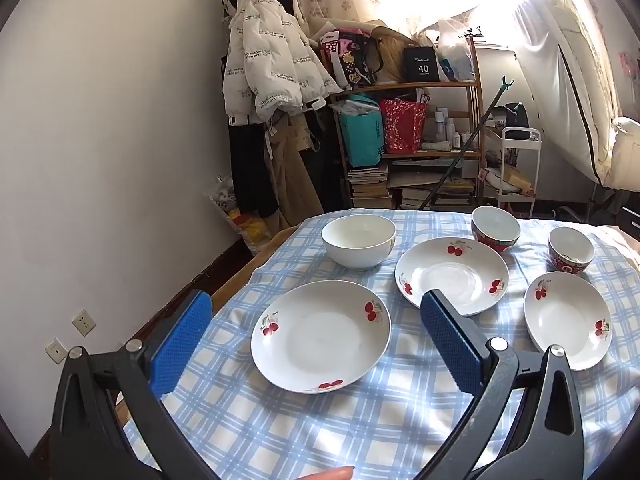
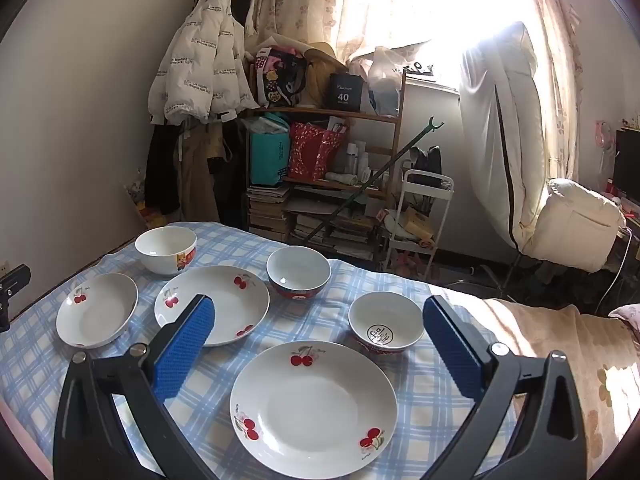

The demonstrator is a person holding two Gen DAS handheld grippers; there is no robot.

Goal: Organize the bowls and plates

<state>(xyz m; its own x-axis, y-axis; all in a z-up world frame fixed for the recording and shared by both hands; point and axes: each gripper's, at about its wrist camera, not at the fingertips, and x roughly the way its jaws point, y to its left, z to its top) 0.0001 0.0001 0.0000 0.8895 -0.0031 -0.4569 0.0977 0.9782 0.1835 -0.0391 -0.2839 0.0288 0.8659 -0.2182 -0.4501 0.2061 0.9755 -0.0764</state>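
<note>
Three white cherry-print plates lie on the blue checked tablecloth (image 1: 400,420). In the left wrist view they are the left plate (image 1: 320,336), the middle plate (image 1: 452,276) and the right plate (image 1: 568,320). Behind them stand a plain white bowl (image 1: 359,240) and two red-patterned bowls (image 1: 496,228) (image 1: 571,249). My left gripper (image 1: 316,304) is open and empty above the left plate. In the right wrist view my right gripper (image 2: 318,308) is open and empty above the near plate (image 2: 313,408), with a red-patterned bowl (image 2: 386,326) just beyond it.
A wooden shelf (image 1: 408,88) with bags and books, hanging coats (image 1: 272,72) and a white cart (image 1: 518,168) stand beyond the table's far edge. The table's left edge drops to the floor by the wall (image 1: 100,160). A beige blanket (image 2: 560,360) lies at the right.
</note>
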